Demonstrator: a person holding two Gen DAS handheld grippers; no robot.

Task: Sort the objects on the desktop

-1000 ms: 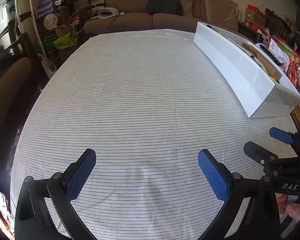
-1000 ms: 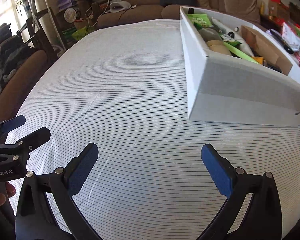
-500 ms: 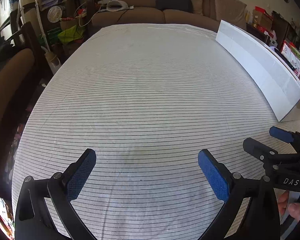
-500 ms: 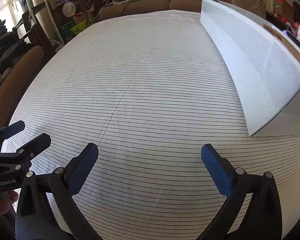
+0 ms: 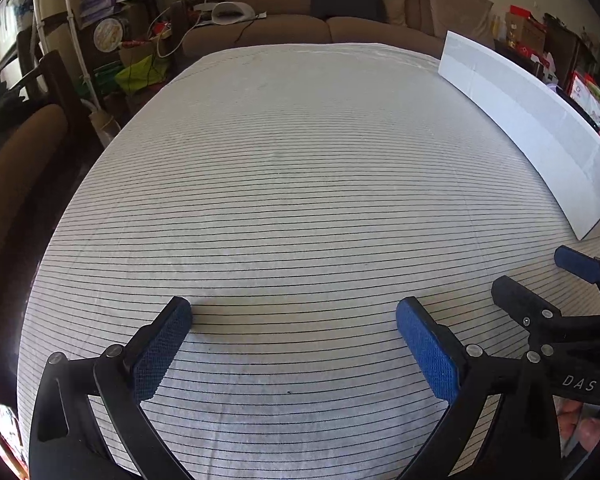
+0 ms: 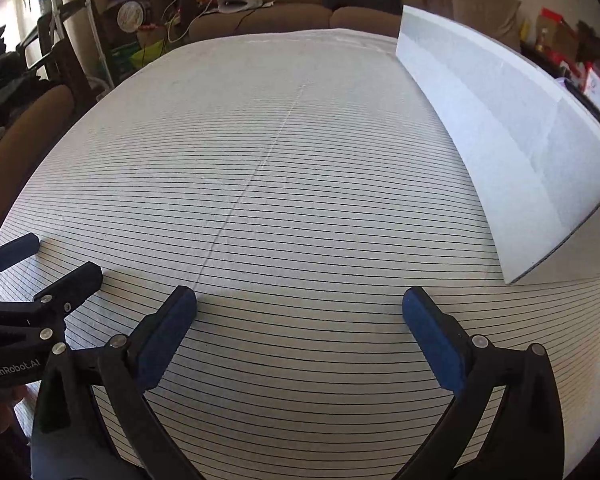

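Note:
A long white box (image 5: 528, 120) stands along the right side of the striped tablecloth (image 5: 300, 180); only its outer wall (image 6: 500, 128) shows, its contents hidden. My left gripper (image 5: 292, 324) hovers low over the cloth near the front edge, open, nothing between its blue pads. My right gripper (image 6: 298, 316) is open too and empty, just right of the left one. The right gripper (image 5: 540, 288) appears at the right edge of the left wrist view; the left gripper (image 6: 52, 268) appears at the left edge of the right wrist view.
A brown sofa (image 5: 300, 20) with a dark cushion stands beyond the table's far edge. Cluttered shelves, a clock and cables fill the back left (image 5: 112, 32). A brown chair (image 5: 20, 152) sits at the table's left side. Packets and boxes lie behind the white box (image 5: 588, 96).
Both grippers have sunk lower toward the cloth, so the white box's inside, visible one second ago, is hidden behind its wall. Both stayed open.

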